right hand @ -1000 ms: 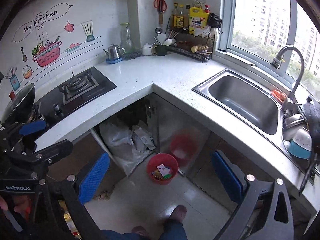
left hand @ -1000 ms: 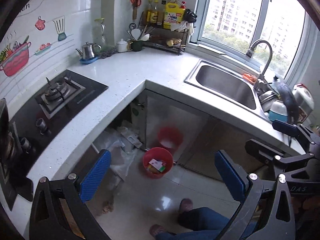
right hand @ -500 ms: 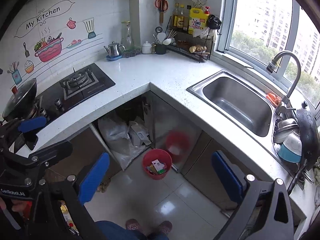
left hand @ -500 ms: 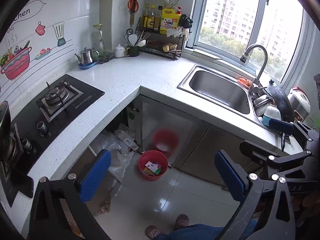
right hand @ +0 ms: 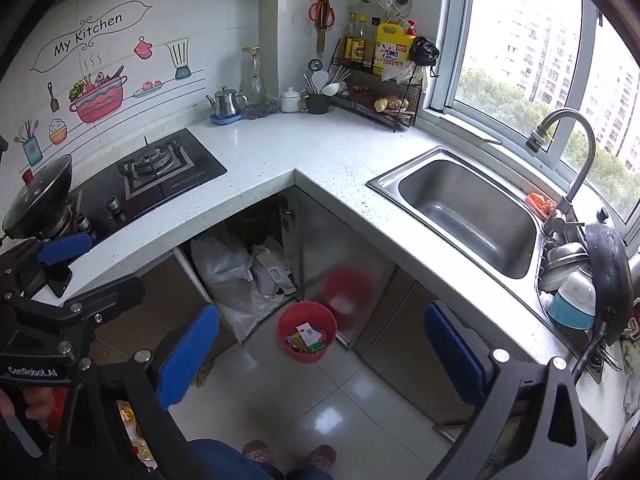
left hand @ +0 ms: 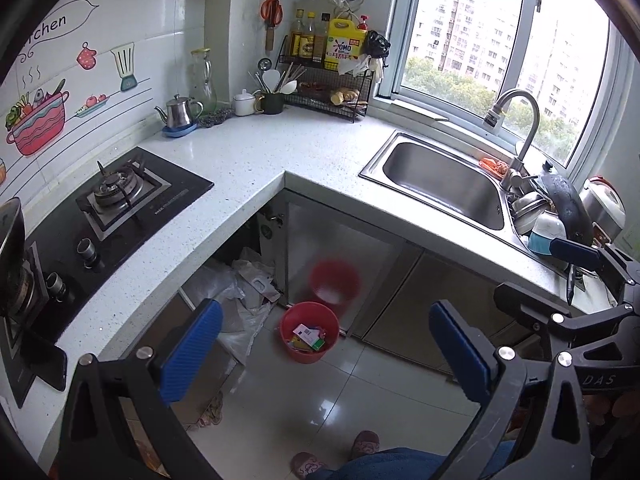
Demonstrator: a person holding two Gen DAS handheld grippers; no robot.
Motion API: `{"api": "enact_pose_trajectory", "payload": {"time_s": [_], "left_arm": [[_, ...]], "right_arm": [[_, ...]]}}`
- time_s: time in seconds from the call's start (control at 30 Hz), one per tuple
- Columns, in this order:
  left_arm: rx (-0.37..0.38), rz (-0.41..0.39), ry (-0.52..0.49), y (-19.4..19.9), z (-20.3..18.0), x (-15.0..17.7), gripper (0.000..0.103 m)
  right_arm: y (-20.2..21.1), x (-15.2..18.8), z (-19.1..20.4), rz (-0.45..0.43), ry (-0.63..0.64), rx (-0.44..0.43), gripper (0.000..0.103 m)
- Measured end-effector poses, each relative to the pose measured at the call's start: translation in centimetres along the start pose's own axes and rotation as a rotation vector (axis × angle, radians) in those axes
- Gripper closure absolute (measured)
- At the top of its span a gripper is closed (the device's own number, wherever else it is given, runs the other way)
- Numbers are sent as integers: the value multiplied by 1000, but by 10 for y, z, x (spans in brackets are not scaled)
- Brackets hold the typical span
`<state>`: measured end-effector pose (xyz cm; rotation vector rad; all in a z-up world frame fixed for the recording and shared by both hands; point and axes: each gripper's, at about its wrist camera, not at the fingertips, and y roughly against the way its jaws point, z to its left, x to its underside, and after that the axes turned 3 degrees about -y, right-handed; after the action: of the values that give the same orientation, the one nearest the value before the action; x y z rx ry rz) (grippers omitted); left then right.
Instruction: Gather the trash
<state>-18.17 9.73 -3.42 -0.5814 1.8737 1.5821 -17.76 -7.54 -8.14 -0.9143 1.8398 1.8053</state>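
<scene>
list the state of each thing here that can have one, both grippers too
left gripper: open, holding nothing
right gripper: open, holding nothing
round red plastic trash bin: upright on the floor, partly filled with packaging
stainless steel sink: empty
curved metal faucet: no water running
black gas stove: no flame visible

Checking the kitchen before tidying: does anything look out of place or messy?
The cabinet under the counter corner stands open, with crumpled plastic bags spilling out onto the floor beside the red bin. The bin holds wrappers. Both grippers, left and right, are open and empty.
</scene>
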Motion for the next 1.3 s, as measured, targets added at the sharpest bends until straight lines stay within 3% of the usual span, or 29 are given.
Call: {"api": "enact_pose_trajectory", "payload": {"time_s": [1.3], "left_arm": [[-15,9,-9,1,4,13,1]], "right_arm": [[0,5,5,23,12,-5,1]]}}
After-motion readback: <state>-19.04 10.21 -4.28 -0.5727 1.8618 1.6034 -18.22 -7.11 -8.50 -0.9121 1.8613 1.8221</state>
